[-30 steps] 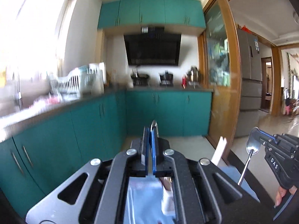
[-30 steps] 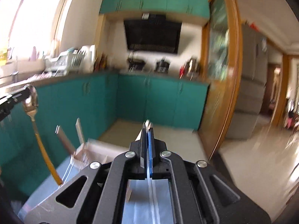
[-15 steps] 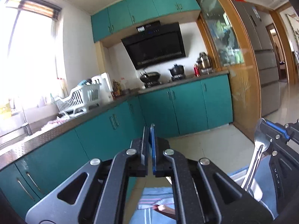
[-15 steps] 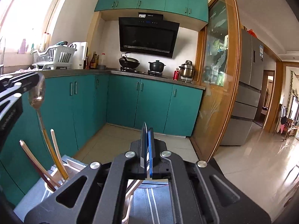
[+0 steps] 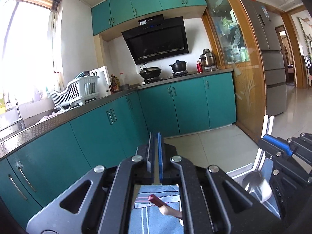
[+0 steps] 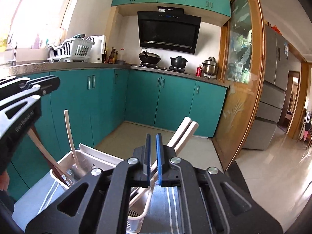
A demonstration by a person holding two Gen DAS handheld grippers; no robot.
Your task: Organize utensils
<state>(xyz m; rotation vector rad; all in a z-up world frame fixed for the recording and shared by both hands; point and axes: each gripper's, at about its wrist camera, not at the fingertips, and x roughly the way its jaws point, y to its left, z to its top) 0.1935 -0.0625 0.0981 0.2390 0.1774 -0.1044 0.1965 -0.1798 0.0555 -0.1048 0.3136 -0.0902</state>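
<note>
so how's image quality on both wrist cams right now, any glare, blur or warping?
Left wrist: window blown out to white, washing out the sink side; strong fisheye bend in the countertop; picture sharp, horizon tilted. Right wrist: window also overexposed; door frame bows from distortion; range hood crisp; shiny floor shows glare, edges slightly smeared.

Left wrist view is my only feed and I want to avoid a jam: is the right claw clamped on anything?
Observer: No. The right claw is opening, and nothing is pinched between its pads.
Operator: What shows through its gap?
Observer: Two white chopsticks, leaning out of the white holder behind it.
Operator: What is at the holder's other end?
Observer: A pale stick stands there beside a brown-tipped chopstick.
</note>
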